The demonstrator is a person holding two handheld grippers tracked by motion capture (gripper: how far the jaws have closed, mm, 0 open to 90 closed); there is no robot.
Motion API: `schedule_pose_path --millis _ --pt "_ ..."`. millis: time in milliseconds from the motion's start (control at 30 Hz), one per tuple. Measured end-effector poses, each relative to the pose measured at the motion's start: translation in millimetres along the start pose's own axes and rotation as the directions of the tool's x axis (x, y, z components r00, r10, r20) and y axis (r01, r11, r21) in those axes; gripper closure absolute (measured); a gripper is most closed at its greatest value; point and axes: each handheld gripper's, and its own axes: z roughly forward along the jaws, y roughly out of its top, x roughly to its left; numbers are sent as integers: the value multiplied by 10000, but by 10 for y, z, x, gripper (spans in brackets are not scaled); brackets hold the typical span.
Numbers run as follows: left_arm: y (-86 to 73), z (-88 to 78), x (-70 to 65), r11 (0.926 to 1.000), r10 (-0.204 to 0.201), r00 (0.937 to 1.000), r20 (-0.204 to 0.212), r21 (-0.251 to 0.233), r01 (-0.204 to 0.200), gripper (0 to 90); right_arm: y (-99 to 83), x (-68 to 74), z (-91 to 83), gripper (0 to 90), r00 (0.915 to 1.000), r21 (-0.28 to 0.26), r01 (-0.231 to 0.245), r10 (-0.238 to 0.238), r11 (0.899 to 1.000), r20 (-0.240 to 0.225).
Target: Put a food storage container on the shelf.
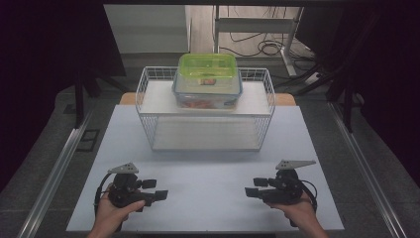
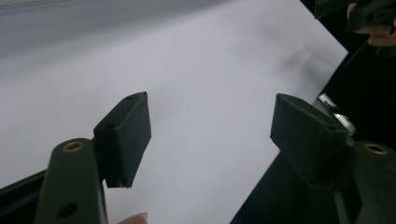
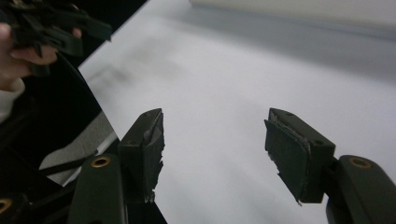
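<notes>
Here both matte black grippers, left gripper [image 1: 157, 189] and right gripper [image 1: 254, 188], spread rubbery fingers wide, empty.

No text can be read; the label on the blue-rimmed box [image 1: 207, 89] in the wire basket [image 1: 148, 106] is too small.

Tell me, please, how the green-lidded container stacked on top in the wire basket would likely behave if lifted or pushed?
The green-lidded container looks like rigid plastic, so it should probably keep its shape under a grip. It rests on the blue-rimmed container rather than on the shelf, so a sideways push might slide it off. Its smooth lid and walls may be slippery for the pads, and the wire basket walls limit side access.
</notes>
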Motion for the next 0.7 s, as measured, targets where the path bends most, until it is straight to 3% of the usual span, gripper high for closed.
schedule_pose_path --millis 200,700 --pt "-56 34 50 9999 2 9996 -281 154 2 286 -33 11 115 358 9995 285 260 -265 9993 178" --pt "-80 38 113 9997 -75 9978 -660 237 91 283 -51 -31 120 326 9986 147 211 -218 9997 490"
